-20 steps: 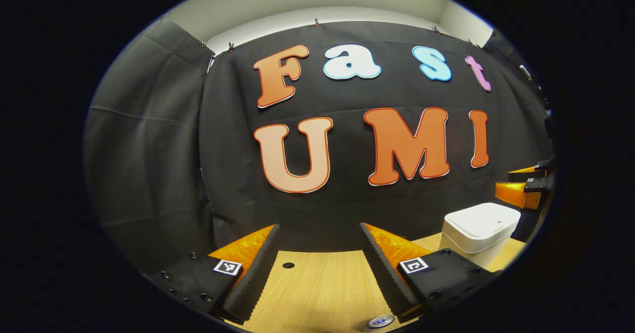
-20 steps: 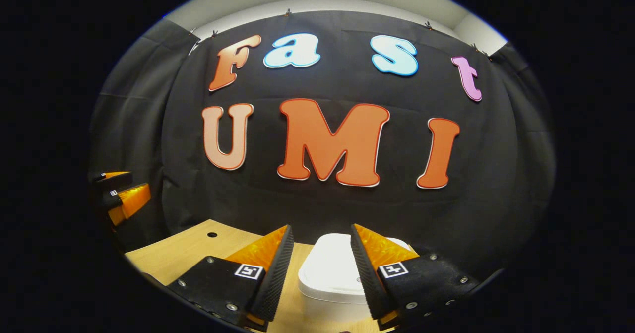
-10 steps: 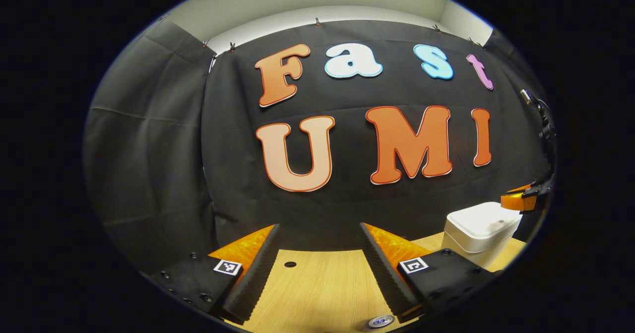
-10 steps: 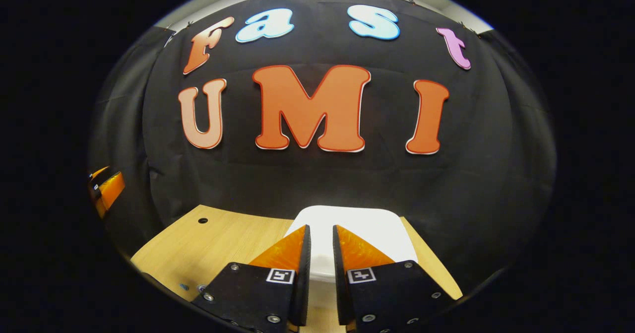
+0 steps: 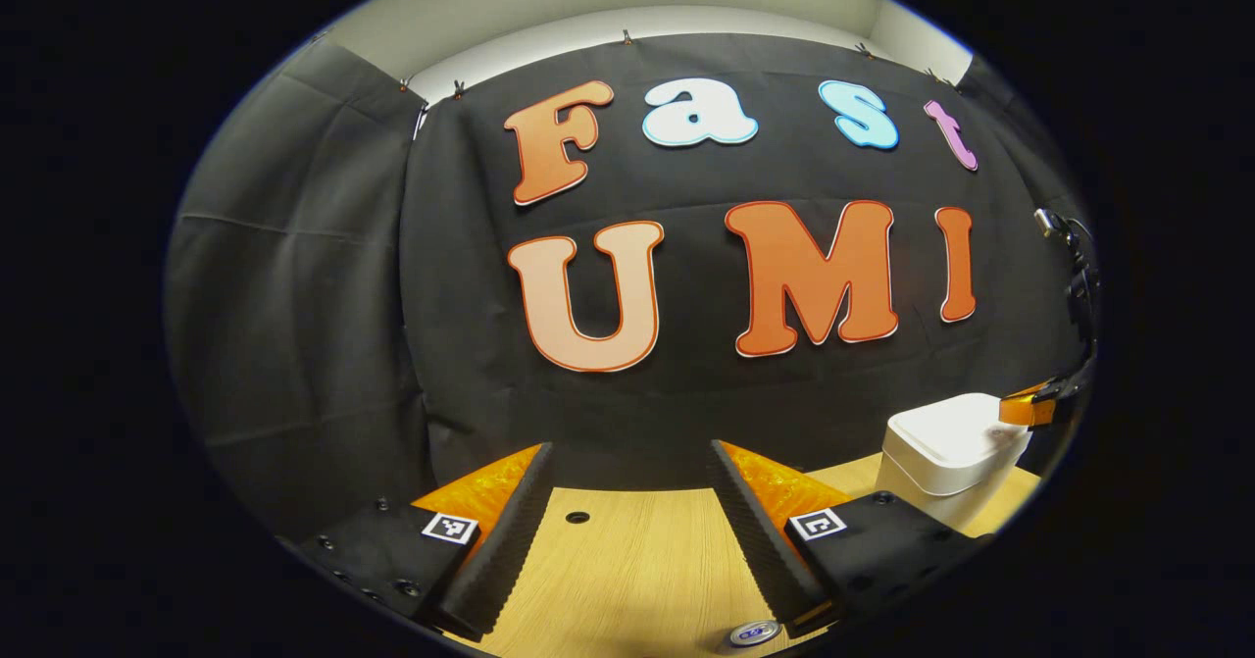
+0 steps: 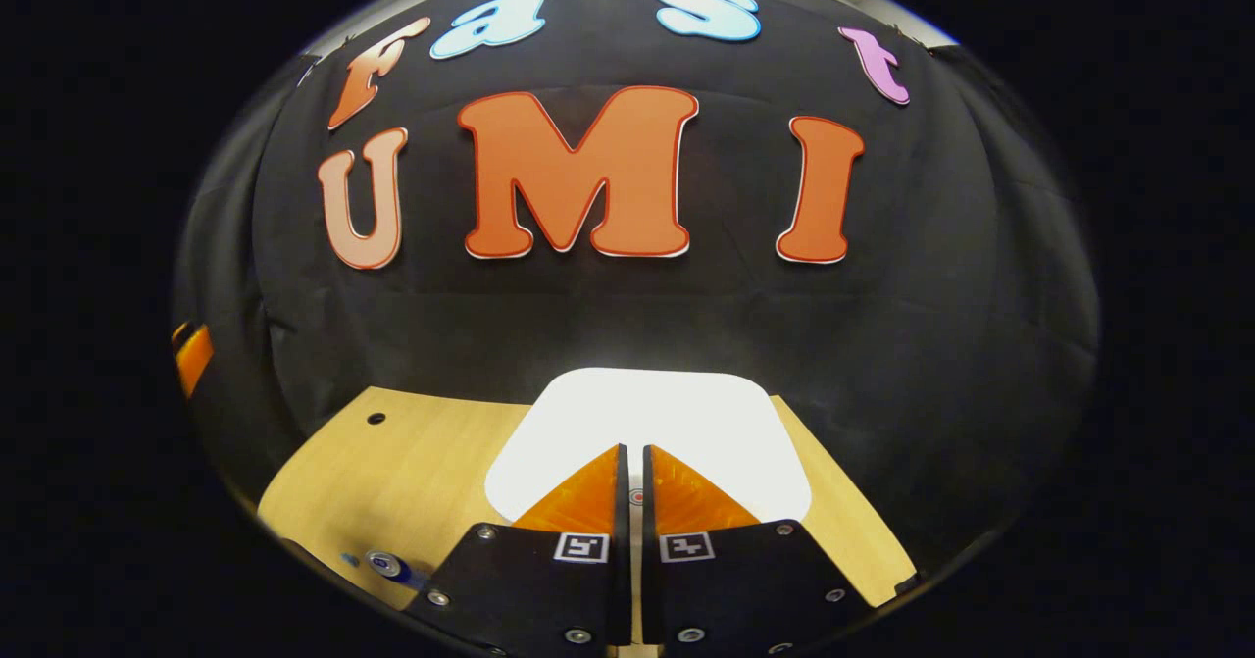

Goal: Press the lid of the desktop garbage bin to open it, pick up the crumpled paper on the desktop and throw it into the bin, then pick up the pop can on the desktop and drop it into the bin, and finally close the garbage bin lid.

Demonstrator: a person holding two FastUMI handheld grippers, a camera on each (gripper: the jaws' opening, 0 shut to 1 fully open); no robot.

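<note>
A white desktop bin (image 5: 946, 457) stands at the right of the wooden table, its lid down. In the right gripper view the lid (image 6: 652, 423) lies just under my right gripper (image 6: 632, 454), which is shut with its tips over the lid's near part. Contact with the lid is hard to judge. From the left gripper view, the right gripper (image 5: 1029, 408) hangs over the bin's far edge. My left gripper (image 5: 627, 457) stands open above the table with nothing between its fingers. The pop can's top (image 5: 753, 632) peeks out below it, and the can (image 6: 384, 566) lies at the table's near left.
The wooden table (image 6: 412, 462) has a small round hole (image 6: 376, 419) near its back left. The black cloth wall rises close behind the table and the bin.
My right gripper has closed from open to shut, moved forward and tipped down over the bin lid. The left gripper has stayed nearly still.
</note>
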